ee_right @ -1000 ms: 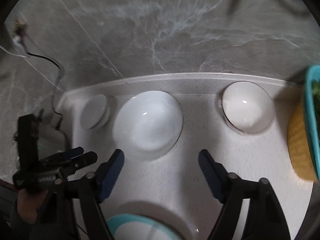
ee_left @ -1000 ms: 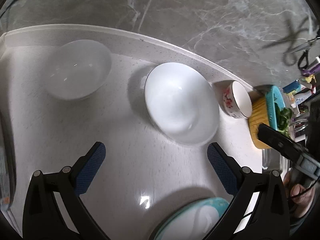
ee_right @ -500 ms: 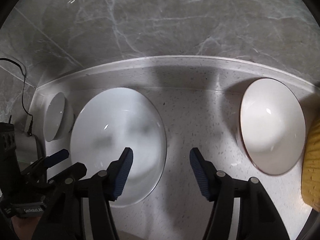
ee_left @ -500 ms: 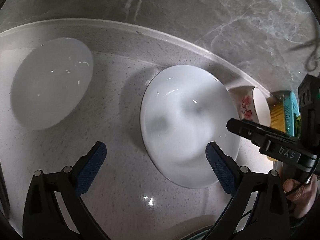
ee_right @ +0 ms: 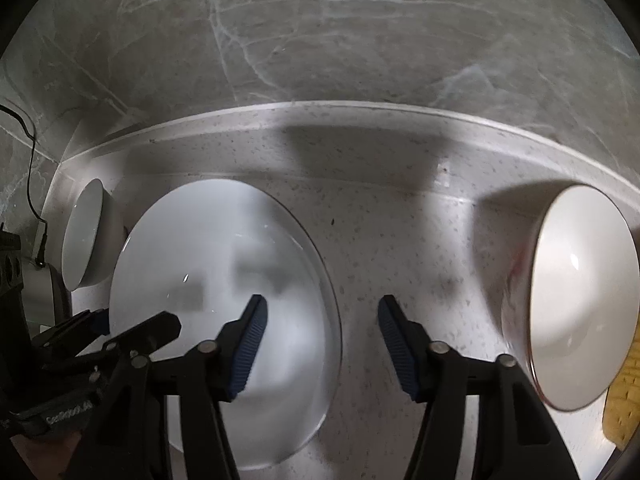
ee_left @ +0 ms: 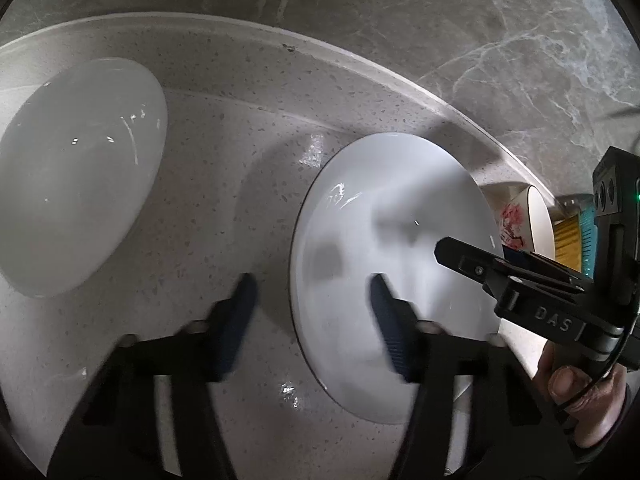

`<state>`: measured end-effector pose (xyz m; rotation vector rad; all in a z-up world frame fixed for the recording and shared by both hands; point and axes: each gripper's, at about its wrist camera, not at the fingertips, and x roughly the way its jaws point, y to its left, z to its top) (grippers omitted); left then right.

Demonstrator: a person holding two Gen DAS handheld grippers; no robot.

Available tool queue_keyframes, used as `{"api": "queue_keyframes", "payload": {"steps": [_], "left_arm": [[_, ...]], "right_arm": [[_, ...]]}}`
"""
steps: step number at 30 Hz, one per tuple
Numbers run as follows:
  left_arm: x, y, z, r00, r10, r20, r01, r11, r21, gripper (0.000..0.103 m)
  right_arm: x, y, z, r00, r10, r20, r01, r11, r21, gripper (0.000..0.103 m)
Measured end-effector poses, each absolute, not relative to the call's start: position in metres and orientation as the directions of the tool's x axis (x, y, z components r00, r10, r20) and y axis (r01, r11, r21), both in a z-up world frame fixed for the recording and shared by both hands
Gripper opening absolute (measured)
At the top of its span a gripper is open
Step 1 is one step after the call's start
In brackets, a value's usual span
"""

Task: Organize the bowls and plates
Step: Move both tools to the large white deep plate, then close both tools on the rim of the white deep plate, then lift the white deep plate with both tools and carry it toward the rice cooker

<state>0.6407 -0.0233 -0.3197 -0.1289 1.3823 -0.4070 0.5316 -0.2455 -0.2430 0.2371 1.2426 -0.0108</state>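
A large white bowl stands on the speckled counter; it also shows in the right wrist view. My left gripper is open and straddles its left rim, one finger inside, one outside. My right gripper is open and straddles the bowl's right rim the same way. A smaller white bowl sits to the left, seen too in the right wrist view. A red-flowered bowl stands to the right, also in the left wrist view.
The grey marble wall rises just behind the counter's raised back edge. A yellow and teal basket stands right of the flowered bowl. A black cable hangs at the far left.
Both grippers have moved in low over the large white bowl and narrowed their opening, each now straddling one side of its rim. The teal plate at the bottom has left view.
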Motion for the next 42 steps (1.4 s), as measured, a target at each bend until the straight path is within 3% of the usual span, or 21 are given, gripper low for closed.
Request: {"api": "queue_keyframes", "payload": {"steps": [6,7,8,10,12,27,42], "left_arm": [[0.643,-0.025,-0.325,0.125,-0.357,-0.926,0.203,0.922,-0.329,0.035],[0.644,-0.023,-0.324,0.125,-0.357,-0.926,0.204,0.922,-0.328,0.033],[0.644,-0.022,-0.324,0.126,-0.358,-0.925,0.205,0.922,-0.329,0.027],[0.644,-0.024,-0.324,0.132,-0.340,-0.931,0.211,0.928,-0.309,0.014],[0.644,-0.025,-0.324,0.131,-0.331,-0.935,0.220,0.929,-0.298,0.008],[0.633,-0.014,-0.320,0.126,-0.343,-0.931,0.203,0.927,-0.314,0.007],[0.571,0.034,-0.279,0.162,-0.327,-0.931,0.159,0.940,-0.302,0.007]], "right_arm": [[0.544,-0.243,-0.254,0.296,0.126,-0.947,0.127,0.977,0.169,0.043],[0.546,-0.241,-0.256,0.291,0.126,-0.948,0.123,0.978,0.168,0.035],[0.546,-0.243,-0.257,0.288,0.126,-0.949,0.118,0.979,0.165,0.024],[0.548,-0.240,-0.258,0.292,0.135,-0.947,0.100,0.980,0.170,0.018],[0.549,-0.239,-0.257,0.298,0.127,-0.946,0.094,0.982,0.161,0.017],[0.536,-0.246,-0.244,0.314,0.156,-0.937,0.081,0.978,0.190,0.012],[0.492,-0.201,-0.217,0.320,0.215,-0.923,-0.003,0.974,0.226,0.011]]}}
